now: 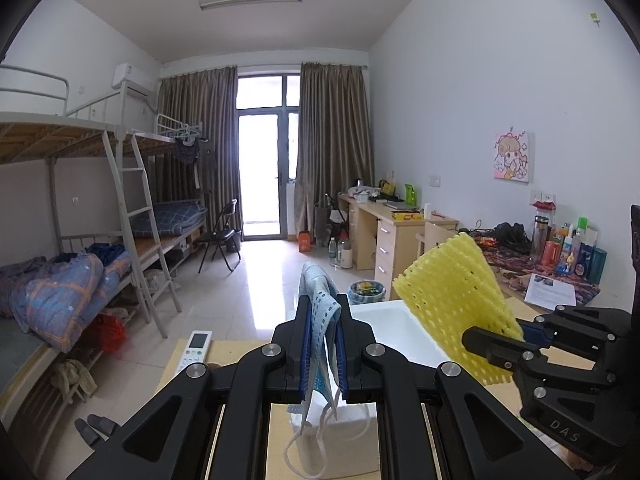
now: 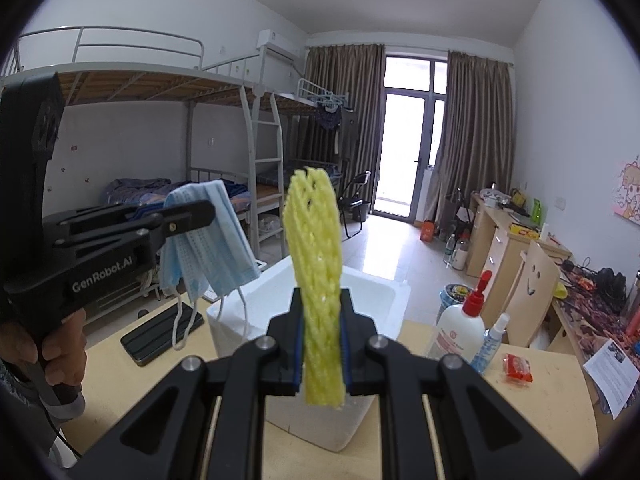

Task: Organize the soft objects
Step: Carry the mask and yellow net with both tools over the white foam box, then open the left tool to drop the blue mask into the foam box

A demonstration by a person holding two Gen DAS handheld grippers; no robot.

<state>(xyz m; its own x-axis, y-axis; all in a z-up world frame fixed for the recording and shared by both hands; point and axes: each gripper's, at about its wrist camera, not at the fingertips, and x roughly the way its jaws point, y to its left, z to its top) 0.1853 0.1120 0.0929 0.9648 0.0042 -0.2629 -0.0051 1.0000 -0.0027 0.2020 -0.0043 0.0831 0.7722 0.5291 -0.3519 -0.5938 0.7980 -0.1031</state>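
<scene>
Right up close, the left hand-held gripper is pinching a light blue face mask, ear loops dangling down below the fingers. From the right wrist view you can see the same mask hanging off to the left, above the wooden surface. The right hand-held gripper is clamped on a yellow foam net sleeve, which sticks upright out of the fingers. Both soft things are held up in the air over or just by a white foam box sitting on the surface. Also on the surface: a black phone to the left of the box, a white bottle with a red nozzle, a small spray bottle and a red packet on the right. A white remote lies near the surface's left edge.
</scene>
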